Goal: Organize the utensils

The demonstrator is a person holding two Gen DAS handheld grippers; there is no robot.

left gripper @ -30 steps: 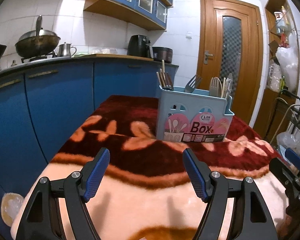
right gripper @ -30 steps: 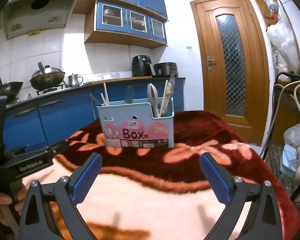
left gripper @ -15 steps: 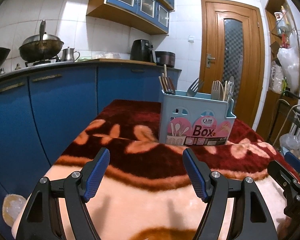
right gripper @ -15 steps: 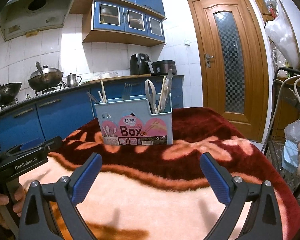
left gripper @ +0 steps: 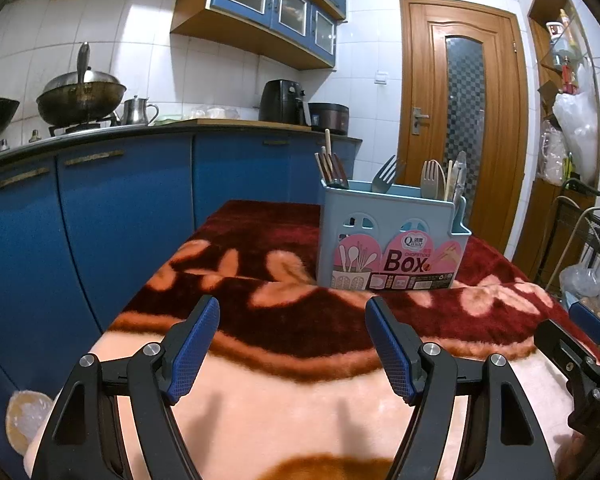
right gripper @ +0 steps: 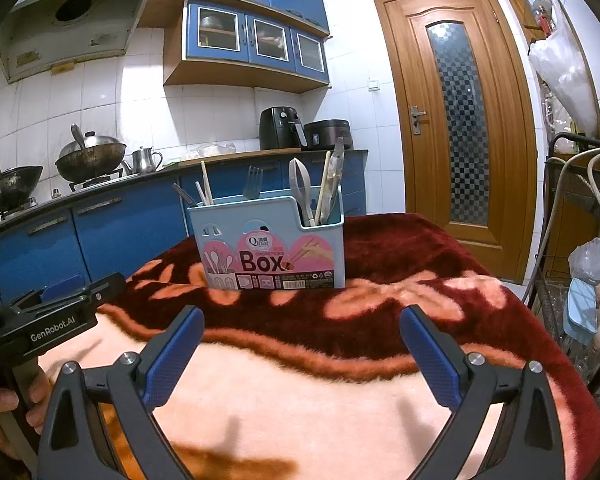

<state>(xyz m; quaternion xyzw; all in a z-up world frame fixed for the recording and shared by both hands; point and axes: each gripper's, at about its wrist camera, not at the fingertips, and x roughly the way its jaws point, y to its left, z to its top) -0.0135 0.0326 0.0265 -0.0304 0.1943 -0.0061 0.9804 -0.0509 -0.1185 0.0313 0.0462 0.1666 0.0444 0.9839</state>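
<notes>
A light blue utensil box (left gripper: pixel 392 236) (right gripper: pixel 270 240) with a pink "Box" label stands on a table under a red and peach blanket (left gripper: pixel 300 360) (right gripper: pixel 300 380). Chopsticks (left gripper: pixel 329 166) (right gripper: pixel 206 184), a fork (left gripper: pixel 384 178) (right gripper: pixel 253 184), spoons (left gripper: pixel 433 180) (right gripper: pixel 302 188) and other utensils stand upright in its compartments. My left gripper (left gripper: pixel 292 344) hovers open over the blanket, well short of the box, nothing between its fingers. My right gripper (right gripper: pixel 300 356) is open and empty too, and shows at the right edge of the left wrist view (left gripper: pixel 580 344).
Blue kitchen cabinets (left gripper: pixel 120 208) with a wok (left gripper: pixel 80 100), kettle and air fryer (left gripper: pixel 280 100) run behind and to the left. A wooden door (left gripper: pixel 460 112) stands beyond the table. A wire rack with bags and eggs (right gripper: pixel 596 312) is at the right. A hand (right gripper: pixel 4 412) holds the left gripper's handle.
Both views have tilted up slightly, so the box sits a little lower in the frames. Neither gripper has opened or shut, and the box has not moved.
</notes>
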